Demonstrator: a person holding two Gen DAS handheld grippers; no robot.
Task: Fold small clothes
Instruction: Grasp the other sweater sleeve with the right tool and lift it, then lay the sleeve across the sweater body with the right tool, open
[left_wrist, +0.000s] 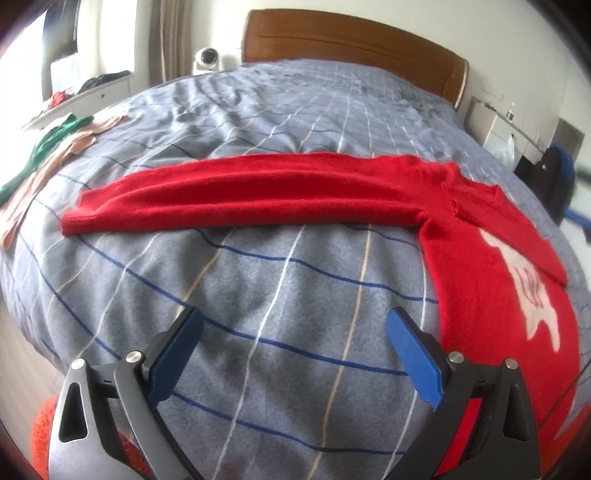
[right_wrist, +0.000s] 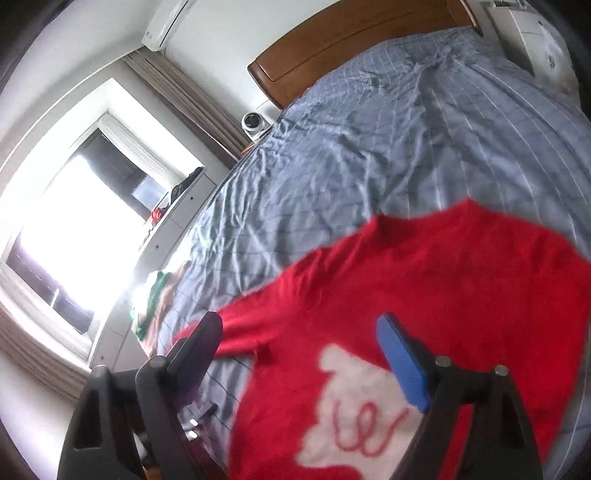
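A red knit sweater (left_wrist: 476, 236) with a white motif lies flat on the bed. Its left sleeve (left_wrist: 236, 192) stretches straight out to the left. My left gripper (left_wrist: 295, 325) is open and empty, above the bedspread just in front of the sleeve and left of the sweater's body. In the right wrist view the sweater (right_wrist: 443, 280) fills the lower right, with the white motif (right_wrist: 354, 413) near the fingers. My right gripper (right_wrist: 299, 332) is open and empty above the sweater's body, and the view is tilted.
The bed has a grey-blue checked cover (left_wrist: 280, 110) and a wooden headboard (left_wrist: 351, 40). Green and pink clothes (left_wrist: 48, 147) lie at the bed's left edge. A white fan (left_wrist: 207, 59) and a white cabinet (left_wrist: 96, 92) stand on the left. A nightstand (left_wrist: 491, 122) is on the right.
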